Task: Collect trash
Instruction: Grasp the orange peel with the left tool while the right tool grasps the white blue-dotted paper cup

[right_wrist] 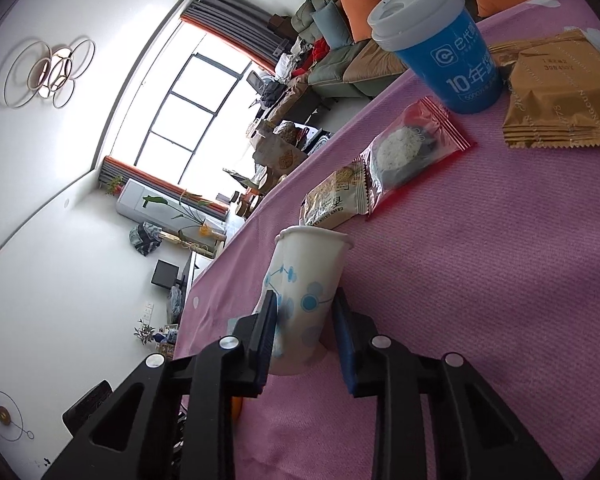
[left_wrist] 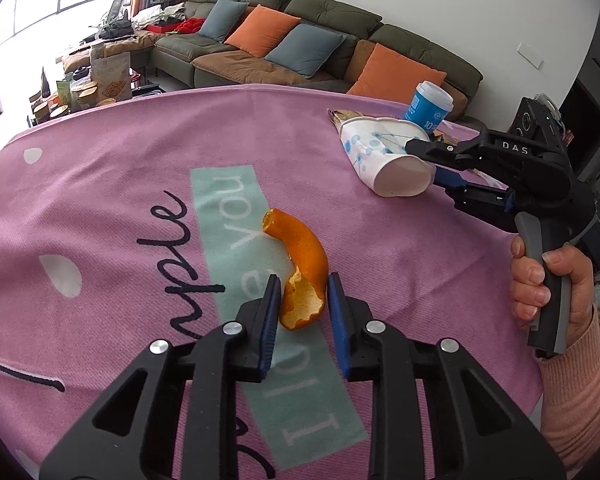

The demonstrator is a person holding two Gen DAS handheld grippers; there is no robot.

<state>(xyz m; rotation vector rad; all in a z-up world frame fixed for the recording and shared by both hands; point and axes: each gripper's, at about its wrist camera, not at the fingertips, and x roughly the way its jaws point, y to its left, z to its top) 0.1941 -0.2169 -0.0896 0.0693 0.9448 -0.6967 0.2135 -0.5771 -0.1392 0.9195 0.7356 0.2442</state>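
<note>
A curled orange peel (left_wrist: 300, 248) lies on the pink tablecloth (left_wrist: 100, 168). My left gripper (left_wrist: 303, 284) has its blue pads against both sides of the peel's near end. A white paper cup (left_wrist: 376, 152) with blue dots lies on its side at the right. My right gripper (left_wrist: 422, 164), held by a hand (left_wrist: 548, 280), clamps the cup's base. In the right wrist view the same paper cup (right_wrist: 308, 264) sits between the pads of my right gripper (right_wrist: 306, 296), squeezed at its lower part.
A blue takeaway cup (right_wrist: 440, 52) with a white lid stands beyond the paper cup. Near it lie a red-edged wrapper (right_wrist: 412, 148), a tan snack packet (right_wrist: 334, 200) and a gold wrapper (right_wrist: 556, 100). A green sofa (left_wrist: 300, 40) stands behind the table.
</note>
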